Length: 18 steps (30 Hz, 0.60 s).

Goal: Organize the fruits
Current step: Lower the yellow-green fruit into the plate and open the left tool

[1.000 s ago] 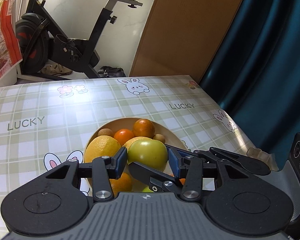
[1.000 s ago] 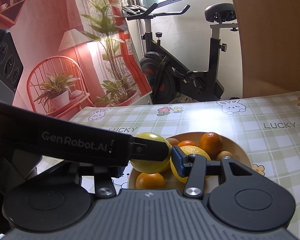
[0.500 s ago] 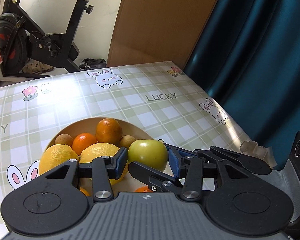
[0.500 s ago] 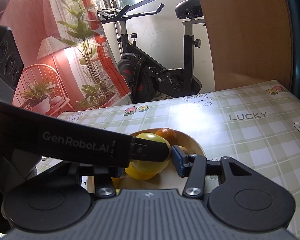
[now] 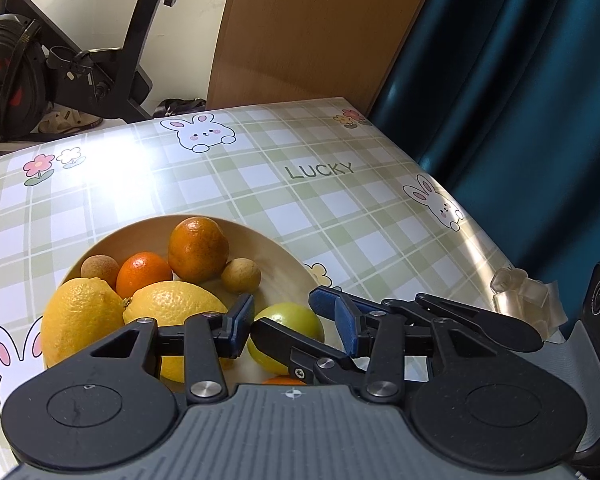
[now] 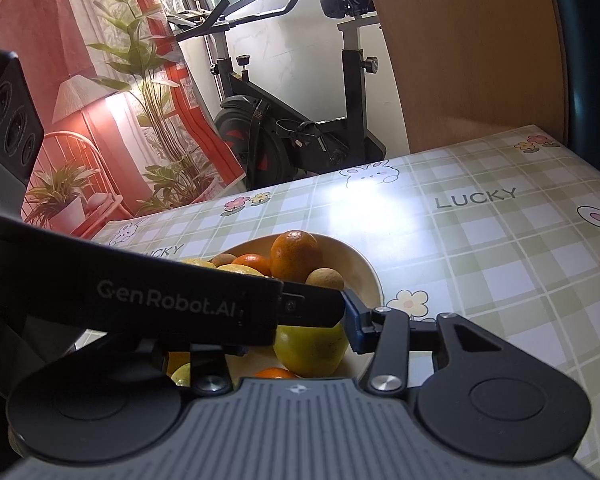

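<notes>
A green apple (image 5: 296,316) sits low over the near right part of the cream bowl (image 5: 260,248), between the blue pads of my left gripper (image 5: 284,304), which is shut on it. My right gripper (image 6: 308,320) comes in crosswise and its jaws are closing. Its right pad touches the apple (image 6: 312,348), while its left finger is hidden behind the left gripper's arm (image 6: 160,292). In the bowl lie two lemons (image 5: 80,320), two oranges (image 5: 198,248) and two small brown longans (image 5: 241,276). Another orange (image 5: 280,380) peeks out under the apple.
The bowl (image 6: 360,268) stands on a green checked tablecloth (image 5: 340,208). The table's right edge runs along a teal curtain (image 5: 520,120), with crumpled clear plastic (image 5: 528,292) near the corner. Beyond the far edge are an exercise bike (image 6: 280,140) and a wooden panel (image 5: 320,32).
Both grippers have carried the apple rightward and down over the bowl. The apple now sits lower between the pads, close to the bowl's floor.
</notes>
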Tool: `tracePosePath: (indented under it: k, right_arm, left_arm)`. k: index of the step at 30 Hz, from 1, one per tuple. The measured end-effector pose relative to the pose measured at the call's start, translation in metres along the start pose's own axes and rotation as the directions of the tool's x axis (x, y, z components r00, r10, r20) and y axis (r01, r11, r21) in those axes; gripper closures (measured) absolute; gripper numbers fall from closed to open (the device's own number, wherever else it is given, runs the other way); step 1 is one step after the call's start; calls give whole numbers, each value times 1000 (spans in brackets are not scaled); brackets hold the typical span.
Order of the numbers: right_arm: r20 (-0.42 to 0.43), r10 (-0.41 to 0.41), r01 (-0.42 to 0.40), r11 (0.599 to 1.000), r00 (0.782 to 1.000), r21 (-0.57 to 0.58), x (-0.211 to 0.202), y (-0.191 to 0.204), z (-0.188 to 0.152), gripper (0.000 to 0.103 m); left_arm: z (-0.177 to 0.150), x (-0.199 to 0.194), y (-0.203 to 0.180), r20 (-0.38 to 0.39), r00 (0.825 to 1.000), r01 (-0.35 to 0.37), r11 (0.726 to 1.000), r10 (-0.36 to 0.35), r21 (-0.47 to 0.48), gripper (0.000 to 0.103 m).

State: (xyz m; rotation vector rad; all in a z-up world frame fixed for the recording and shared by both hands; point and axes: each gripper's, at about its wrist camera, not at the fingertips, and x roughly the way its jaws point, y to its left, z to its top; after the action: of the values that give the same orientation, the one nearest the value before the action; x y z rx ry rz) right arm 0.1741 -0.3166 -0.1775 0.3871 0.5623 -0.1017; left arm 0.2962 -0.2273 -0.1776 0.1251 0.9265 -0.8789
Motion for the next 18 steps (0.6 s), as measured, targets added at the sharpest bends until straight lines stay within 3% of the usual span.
tracePosePath:
  k: [18]
  right_arm:
    - [-18, -3, 3, 1000, 1000, 1, -1, -3, -10, 56]
  left_arm:
    - [-10, -3, 0, -8, 1000, -21, 1000, 21, -12, 53]
